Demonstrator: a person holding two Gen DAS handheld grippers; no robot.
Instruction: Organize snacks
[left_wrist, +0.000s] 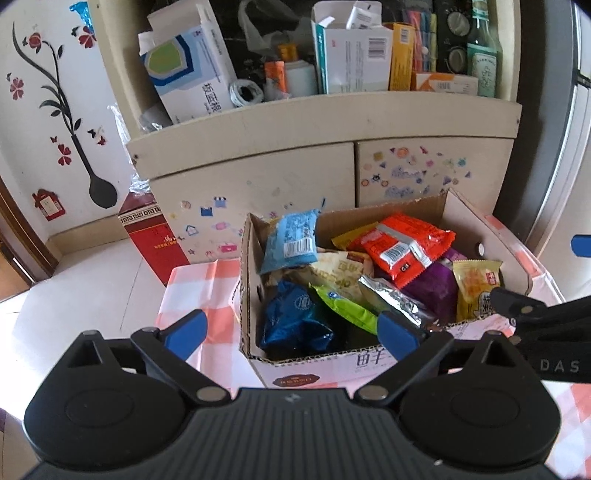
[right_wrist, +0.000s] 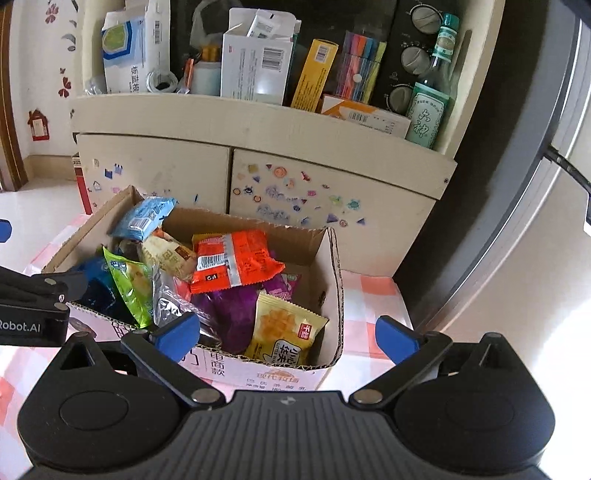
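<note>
An open cardboard box (left_wrist: 255, 280) (right_wrist: 332, 295) stands on a table with a pink-and-white checked cloth (left_wrist: 199, 288) (right_wrist: 373, 299). Snack packs fill it: an orange pack (left_wrist: 402, 247) (right_wrist: 232, 258) on top, a light blue pack (left_wrist: 291, 240) (right_wrist: 144, 218) leaning in the far left corner, plus dark blue (left_wrist: 295, 321), green (right_wrist: 129, 284), silver (left_wrist: 395, 299), purple (right_wrist: 229, 310) and yellow (right_wrist: 284, 332) packs. My left gripper (left_wrist: 291, 332) hovers open over the box's near left corner. My right gripper (right_wrist: 288, 336) hovers open over the near right corner. Neither touches a pack.
Behind the table is a cream cabinet with stickered doors (left_wrist: 258, 177) (right_wrist: 332, 192). Its shelf is crowded with cartons and a green glass bottle (left_wrist: 482, 55) (right_wrist: 432, 96). A red box (left_wrist: 147, 236) stands on the floor at the left, and a grey appliance door (right_wrist: 517, 184) is at the right.
</note>
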